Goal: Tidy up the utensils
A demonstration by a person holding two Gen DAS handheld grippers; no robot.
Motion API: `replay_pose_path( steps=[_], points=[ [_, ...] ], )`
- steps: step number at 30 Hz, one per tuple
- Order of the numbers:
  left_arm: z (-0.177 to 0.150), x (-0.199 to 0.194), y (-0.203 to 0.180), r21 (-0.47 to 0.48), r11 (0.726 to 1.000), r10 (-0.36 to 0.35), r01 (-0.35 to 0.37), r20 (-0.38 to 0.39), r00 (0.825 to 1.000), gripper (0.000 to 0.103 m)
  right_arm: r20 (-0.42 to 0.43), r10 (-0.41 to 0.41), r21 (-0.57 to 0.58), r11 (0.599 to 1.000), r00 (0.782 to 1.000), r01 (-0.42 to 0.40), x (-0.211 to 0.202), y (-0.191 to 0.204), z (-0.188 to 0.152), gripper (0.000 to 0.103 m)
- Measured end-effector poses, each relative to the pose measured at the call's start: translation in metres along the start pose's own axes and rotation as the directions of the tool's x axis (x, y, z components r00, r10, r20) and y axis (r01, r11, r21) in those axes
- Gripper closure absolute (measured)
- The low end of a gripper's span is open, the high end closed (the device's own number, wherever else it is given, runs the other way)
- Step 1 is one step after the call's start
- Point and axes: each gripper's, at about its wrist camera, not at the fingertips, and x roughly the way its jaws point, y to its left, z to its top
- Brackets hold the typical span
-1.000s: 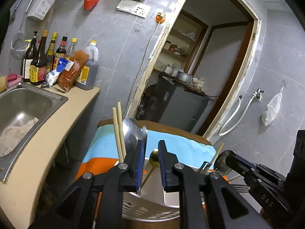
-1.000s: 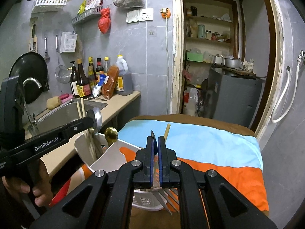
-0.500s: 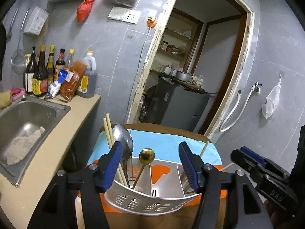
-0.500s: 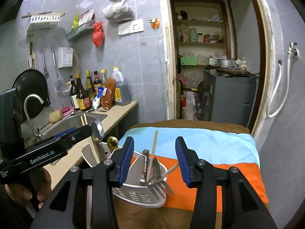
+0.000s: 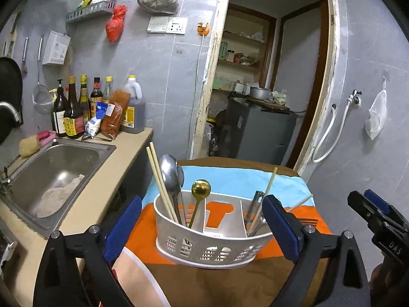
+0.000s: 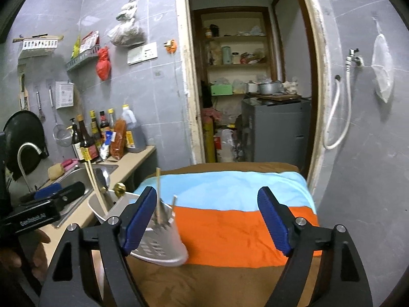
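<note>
A white plastic utensil caddy (image 5: 212,248) stands on a table under a blue and orange cloth (image 5: 225,179). Its left compartment holds chopsticks (image 5: 161,179), a steel spoon (image 5: 170,176) and a gold spoon (image 5: 200,189); its right compartment holds forks (image 5: 255,209) and a thin stick. My left gripper (image 5: 202,232) is back from the caddy with its jaws still opening, nothing pressed between them. My right gripper (image 6: 204,222) is also opening and empty; the caddy (image 6: 163,245) sits beside its left finger.
A beige counter (image 5: 102,194) with a steel sink (image 5: 51,174) runs along the left, with several sauce bottles (image 5: 74,112) at the wall. A doorway behind the table shows a grey appliance (image 5: 258,133) and shelves. A white hose (image 5: 329,135) hangs on the right wall.
Both grippers went from shut to wide open and drew back from the caddy. The utensils that they held now stand in the caddy, which shows whole in the left wrist view.
</note>
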Motion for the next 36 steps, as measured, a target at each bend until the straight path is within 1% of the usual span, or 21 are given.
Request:
replay_pose_path(
  steps=[1,2,5,8,11,18,21,26,31,36],
  points=[
    [-0.001,-0.002,-0.001,0.003,1.0,0.003,-0.003,0.003,1.0,0.006,0.002,-0.011,0.006,1.0,1.0,0.011,-0.003,-0.005,-0.002,0.017],
    [-0.002,-0.005,-0.003,0.007,1.0,0.007,-0.007,0.005,1.0,0.004,0.005,-0.02,0.013,1.0,1.0,0.019,-0.008,-0.009,-0.005,0.016],
    [-0.006,-0.013,-0.009,0.016,1.0,0.012,-0.012,0.011,1.0,0.003,0.007,-0.042,0.023,0.999,0.999,0.042,-0.018,-0.018,-0.009,0.014],
    [-0.009,-0.021,-0.016,0.026,0.999,0.02,-0.02,0.022,1.0,0.002,0.018,-0.062,0.031,0.998,0.998,0.062,-0.031,-0.025,-0.013,0.006],
    [-0.013,-0.029,-0.021,0.032,0.999,0.031,-0.032,0.034,0.999,0.001,0.028,-0.071,0.029,0.997,0.997,0.07,-0.045,-0.031,-0.017,0.002],
    [-0.031,-0.063,-0.037,0.036,0.997,0.059,-0.062,0.085,0.995,0.001,0.047,-0.073,-0.001,0.997,0.996,0.073,-0.079,-0.044,-0.024,0.001],
    [-0.039,-0.075,-0.046,0.044,0.996,0.072,-0.076,0.086,0.994,0.001,0.049,-0.073,-0.012,0.997,0.996,0.073,-0.095,-0.05,-0.03,0.001],
    [-0.061,-0.103,-0.059,0.059,0.995,0.073,-0.078,0.092,0.993,0.0,0.051,-0.067,-0.009,0.998,0.996,0.068,-0.122,-0.063,-0.04,0.001],
    [-0.081,-0.126,-0.066,0.038,0.996,0.073,-0.076,0.083,0.994,0.0,0.038,-0.02,0.028,0.999,0.999,0.019,-0.147,-0.074,-0.058,0.001],
    [-0.096,-0.147,-0.071,0.038,0.996,0.079,-0.083,0.092,0.993,0.0,0.054,0.016,0.037,0.999,0.998,-0.018,-0.171,-0.078,-0.076,0.001]
  ],
)
